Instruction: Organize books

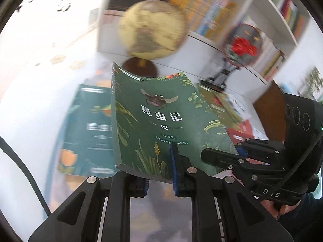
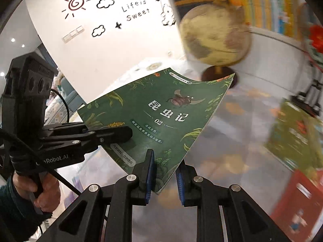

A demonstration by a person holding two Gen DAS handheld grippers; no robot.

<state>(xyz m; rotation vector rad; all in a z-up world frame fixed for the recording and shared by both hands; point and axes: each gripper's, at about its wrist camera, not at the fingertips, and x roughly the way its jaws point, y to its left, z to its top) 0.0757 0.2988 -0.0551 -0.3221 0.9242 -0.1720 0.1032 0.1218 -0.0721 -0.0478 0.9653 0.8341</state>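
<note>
In the left wrist view, the left gripper (image 1: pixel 161 167) is sitting at the bottom centre of the frame, its jaws clamped on the lower edge of a green book (image 1: pixel 161 121), one blue pad lying on the cover and the other hidden under it. The book is standing tilted in the middle of the frame, lifted off the surface, its cover showing a beetle and white characters. The right gripper (image 1: pixel 226 157) is reaching in from the right edge and pinching the book's lower right corner. A second green book (image 1: pixel 88 131), blurred, is lying flat at the left behind the held one. A tan globe (image 1: pixel 151 30) on a dark stand is blurring above the centre, and a white bookshelf (image 1: pixel 262 0) packed with coloured spines is filling the upper right.

In the right wrist view, the right gripper (image 2: pixel 164 173) is closing on the book's (image 2: pixel 161 111) lower corner at bottom centre, the corner lying between its blue pads. The left gripper (image 2: pixel 113 135) is coming in from the left edge, nipping the book's left border, with a hand (image 2: pixel 40 189) wrapped round its handle at lower left. The globe (image 2: pixel 214 36) is sitting at upper right, and a white wall (image 2: pixel 101 40) with drawn clouds and a sun is filling the upper left. A blurred green book (image 2: pixel 294 137) is lying at the right edge.
</note>
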